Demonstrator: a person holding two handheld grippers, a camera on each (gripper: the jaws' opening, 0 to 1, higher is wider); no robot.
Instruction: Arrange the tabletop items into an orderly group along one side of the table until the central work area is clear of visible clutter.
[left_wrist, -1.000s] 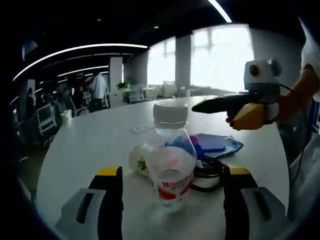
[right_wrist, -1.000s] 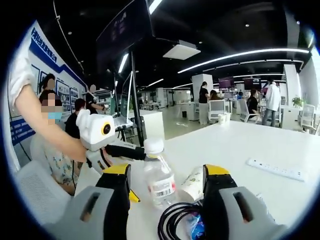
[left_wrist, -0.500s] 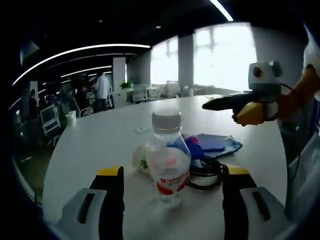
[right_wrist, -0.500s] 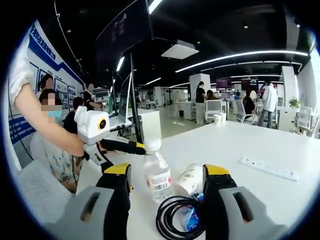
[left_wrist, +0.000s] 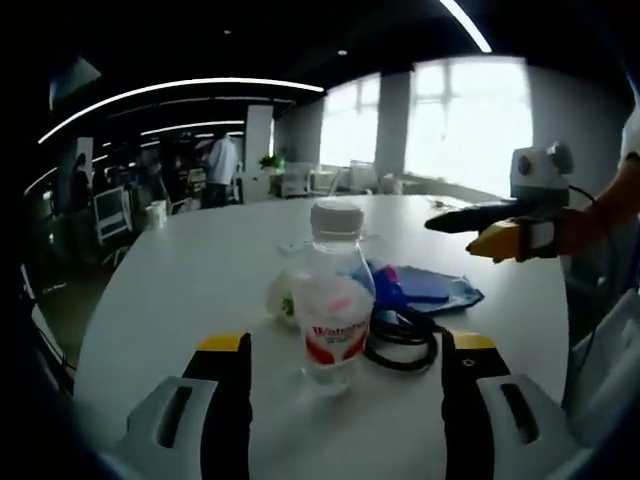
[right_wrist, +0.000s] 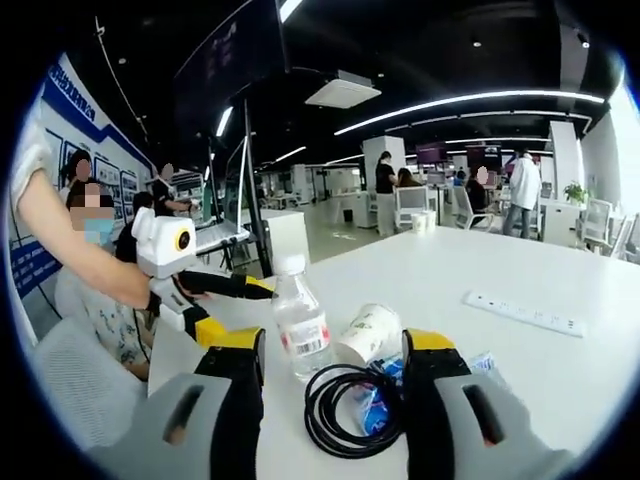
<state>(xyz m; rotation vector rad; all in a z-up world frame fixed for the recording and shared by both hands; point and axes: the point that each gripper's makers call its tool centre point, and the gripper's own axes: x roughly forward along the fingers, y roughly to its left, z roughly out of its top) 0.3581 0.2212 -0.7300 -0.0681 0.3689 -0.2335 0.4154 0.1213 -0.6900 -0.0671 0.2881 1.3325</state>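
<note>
A clear water bottle (left_wrist: 332, 305) with a white cap and red label stands upright on the white table (left_wrist: 170, 300). Behind it lie a paper cup (left_wrist: 281, 298) on its side, a coiled black cable (left_wrist: 402, 338) and a blue packet (left_wrist: 428, 288). My left gripper (left_wrist: 342, 350) is open, its jaws wide apart on the near side of the bottle. My right gripper (left_wrist: 478, 217) hovers at the right, off the table. In the right gripper view the bottle (right_wrist: 300, 325), cup (right_wrist: 366, 332), cable (right_wrist: 338, 408) and packet (right_wrist: 374, 408) sit ahead of my open right gripper (right_wrist: 333, 348); the left gripper (right_wrist: 240, 287) is beyond the bottle.
A white power strip (right_wrist: 525, 313) lies farther along the table (right_wrist: 560, 380). A person sits at the table's left edge in the right gripper view. Office desks, chairs and standing people fill the background. Wide bare tabletop spreads to the left in the left gripper view.
Both views have drawn back a little, so the bottle, cup and cable look smaller. The right gripper has shifted rightward in the left gripper view. The items have not moved.
</note>
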